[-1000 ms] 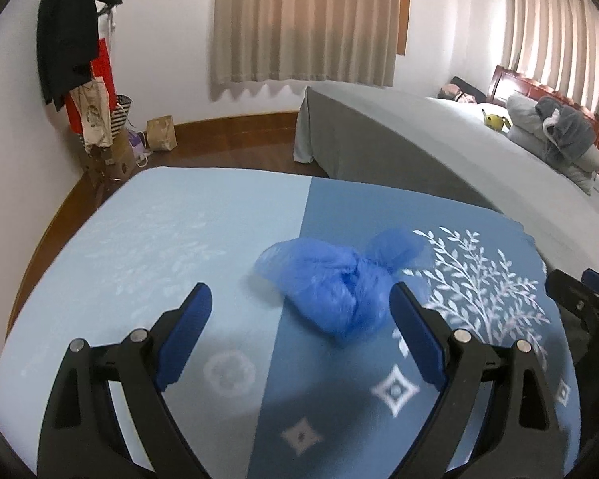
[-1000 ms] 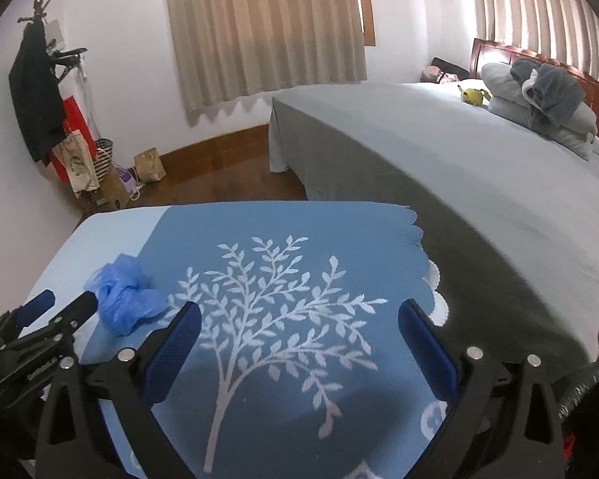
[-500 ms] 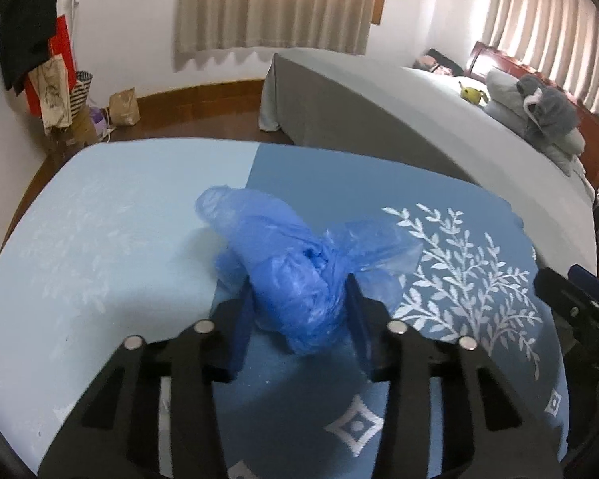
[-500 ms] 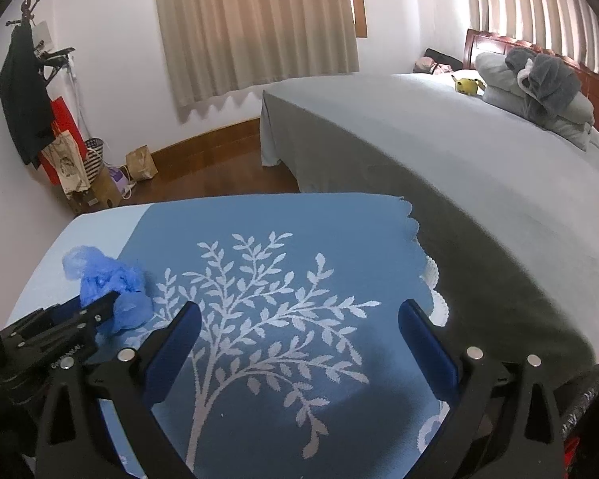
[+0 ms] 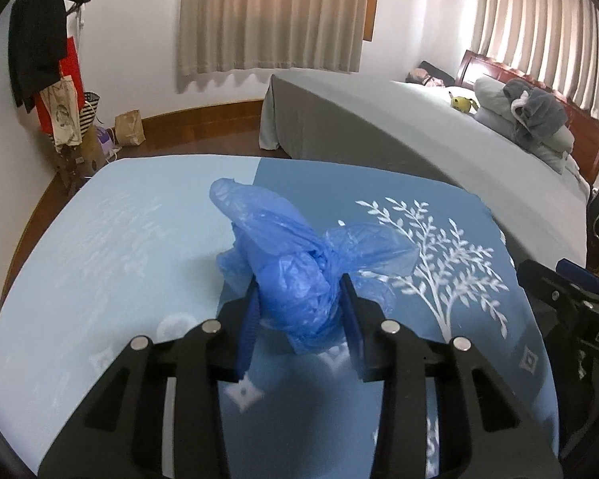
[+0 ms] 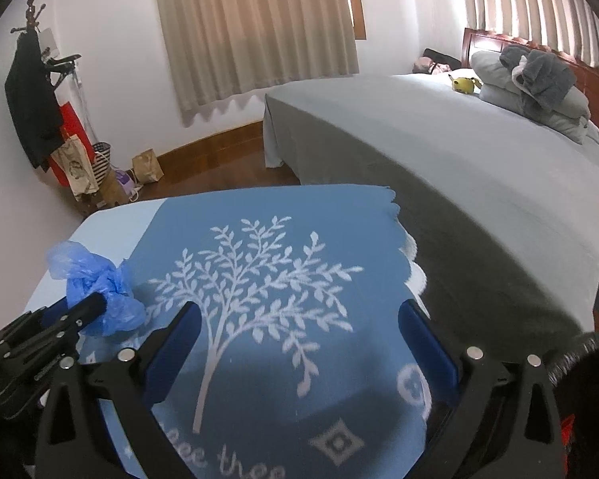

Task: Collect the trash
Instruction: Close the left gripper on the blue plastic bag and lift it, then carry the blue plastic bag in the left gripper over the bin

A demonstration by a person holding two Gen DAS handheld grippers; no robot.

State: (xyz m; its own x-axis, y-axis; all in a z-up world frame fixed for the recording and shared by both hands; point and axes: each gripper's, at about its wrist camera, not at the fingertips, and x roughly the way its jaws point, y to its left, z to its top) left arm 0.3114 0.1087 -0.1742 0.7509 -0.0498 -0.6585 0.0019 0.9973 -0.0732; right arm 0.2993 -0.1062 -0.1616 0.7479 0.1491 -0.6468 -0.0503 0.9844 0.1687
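The left gripper (image 5: pixel 299 319) pinches the crumpled blue plastic bag (image 5: pixel 295 263); squeeze tight and lift slowly. The right gripper (image 6: pixel 299 343) is spread wide.

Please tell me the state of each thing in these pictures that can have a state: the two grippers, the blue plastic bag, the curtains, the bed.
Left gripper: jaws shut on the blue plastic bag.
Right gripper: jaws open wide, holding nothing, above the blue cloth.
Blue plastic bag: crumpled, pinched at its lower part.
Curtains: drawn closed.
Bed: made, grey cover smooth, pillows stacked at the headboard.
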